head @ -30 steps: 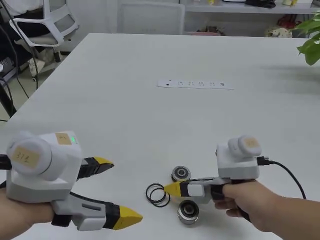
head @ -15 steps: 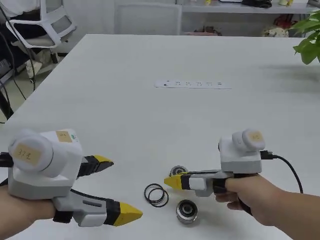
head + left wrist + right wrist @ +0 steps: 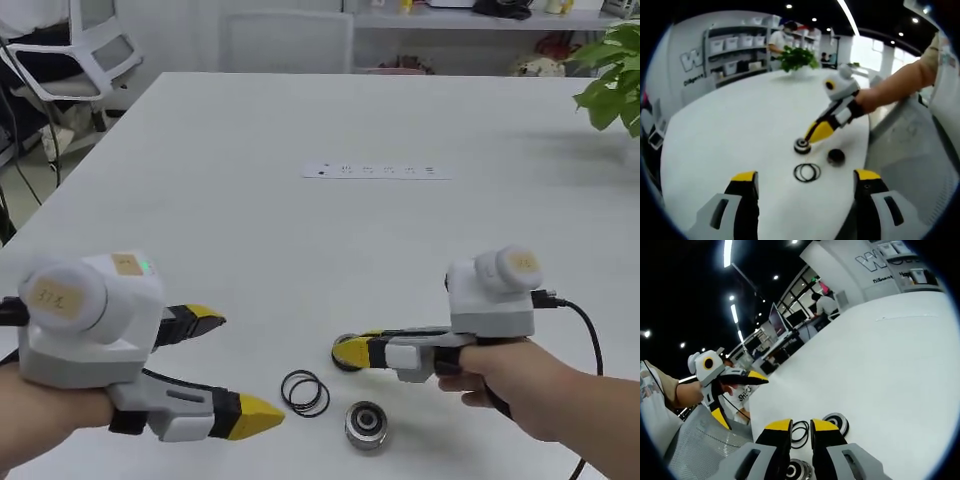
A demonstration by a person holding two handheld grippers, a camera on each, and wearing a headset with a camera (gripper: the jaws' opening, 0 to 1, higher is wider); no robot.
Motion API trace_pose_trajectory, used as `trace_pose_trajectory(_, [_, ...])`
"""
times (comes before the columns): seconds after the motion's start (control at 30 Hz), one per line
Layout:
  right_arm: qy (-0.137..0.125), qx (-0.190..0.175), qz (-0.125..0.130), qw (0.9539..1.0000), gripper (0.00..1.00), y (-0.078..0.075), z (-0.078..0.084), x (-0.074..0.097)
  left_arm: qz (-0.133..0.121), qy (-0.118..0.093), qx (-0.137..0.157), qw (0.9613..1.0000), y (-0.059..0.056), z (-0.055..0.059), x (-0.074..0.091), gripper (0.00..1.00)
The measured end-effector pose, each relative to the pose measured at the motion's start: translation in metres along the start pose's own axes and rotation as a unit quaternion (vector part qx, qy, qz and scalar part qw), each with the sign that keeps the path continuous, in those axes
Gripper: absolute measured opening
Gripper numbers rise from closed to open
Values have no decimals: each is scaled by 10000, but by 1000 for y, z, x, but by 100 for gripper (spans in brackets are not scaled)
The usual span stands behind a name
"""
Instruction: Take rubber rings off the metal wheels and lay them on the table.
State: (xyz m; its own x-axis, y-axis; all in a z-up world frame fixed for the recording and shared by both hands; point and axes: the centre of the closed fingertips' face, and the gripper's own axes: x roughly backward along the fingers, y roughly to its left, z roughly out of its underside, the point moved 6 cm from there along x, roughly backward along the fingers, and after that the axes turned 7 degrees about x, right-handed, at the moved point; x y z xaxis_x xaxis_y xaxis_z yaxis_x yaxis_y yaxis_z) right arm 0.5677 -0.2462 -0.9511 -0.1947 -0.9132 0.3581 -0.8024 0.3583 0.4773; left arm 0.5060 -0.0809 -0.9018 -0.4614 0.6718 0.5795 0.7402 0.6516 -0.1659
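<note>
Two thin black rubber rings (image 3: 305, 392) lie by the white worktop's (image 3: 300, 240) front edge, beside two round silver metal wheels (image 3: 366, 422). My left gripper (image 3: 242, 368) gapes wide, empty; my right gripper (image 3: 346, 352), closed on nothing, points at the farther wheel (image 3: 801, 146).

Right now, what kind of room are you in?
Probably an office or a lab workroom. There is a big white table, an office chair beside it, and shelves of white storage bins along the wall.
</note>
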Motion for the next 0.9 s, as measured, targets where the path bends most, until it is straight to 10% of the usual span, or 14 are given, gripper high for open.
trace_pose_trajectory(0.9, [-88, 465, 385, 9981, 16, -17, -10, 33, -22, -3, -95, 10000, 13, -15, -14, 75])
